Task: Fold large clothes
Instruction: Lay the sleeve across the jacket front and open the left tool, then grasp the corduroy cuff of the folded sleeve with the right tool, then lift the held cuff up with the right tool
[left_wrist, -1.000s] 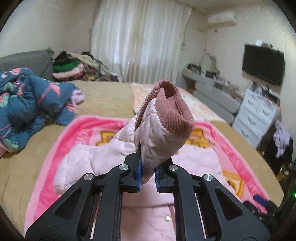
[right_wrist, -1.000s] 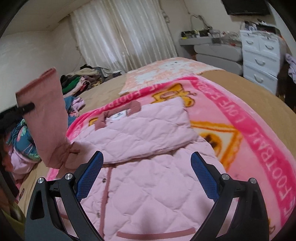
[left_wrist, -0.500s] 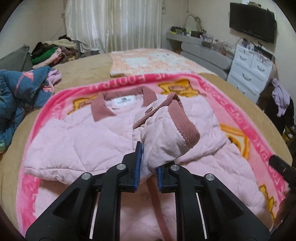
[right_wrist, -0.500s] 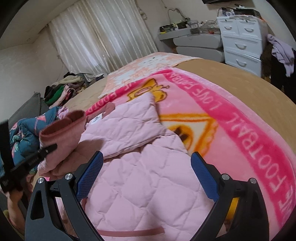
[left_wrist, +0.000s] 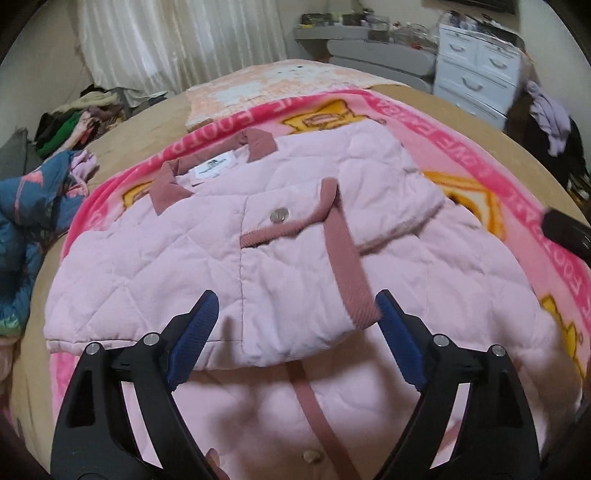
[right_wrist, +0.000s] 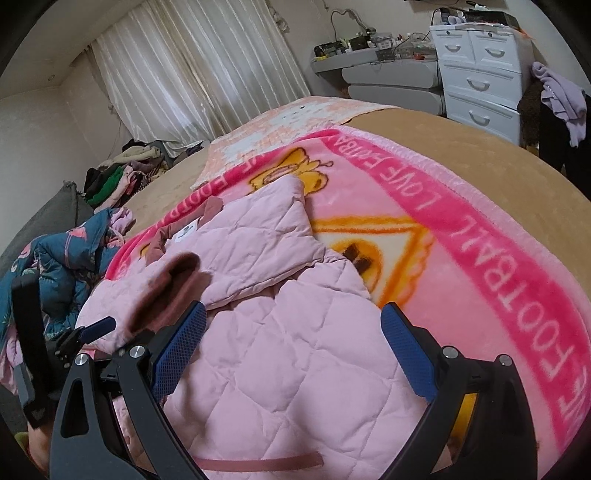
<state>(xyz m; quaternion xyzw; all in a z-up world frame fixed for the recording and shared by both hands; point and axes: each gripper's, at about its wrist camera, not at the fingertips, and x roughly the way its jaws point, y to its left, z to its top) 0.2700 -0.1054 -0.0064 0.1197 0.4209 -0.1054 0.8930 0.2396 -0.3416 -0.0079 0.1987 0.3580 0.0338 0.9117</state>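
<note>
Letting go of the sleeve now: my left gripper (left_wrist: 295, 332) is opening over the quilted pink jacket (left_wrist: 288, 251) on the pink blanket (right_wrist: 480, 236), right gripper (right_wrist: 291, 347) wide, empty. Next I'd grab the hem.

1. The left gripper (left_wrist: 295, 332), clamped on the sleeve cuff (left_wrist: 347, 266) a second ago, now has its jaws opening, the pads clear of the cloth.
2. The sleeve (left_wrist: 295, 258), earlier held up in the air, now lies folded across the chest of the pink quilted jacket (left_wrist: 155, 266), its cuff running from 12 toward 5 o'clock.
3. The left gripper has dropped low over the jacket.
4. In the right wrist view the raised cuff at 9 o'clock has sunk to the jacket (right_wrist: 288, 362).
</note>
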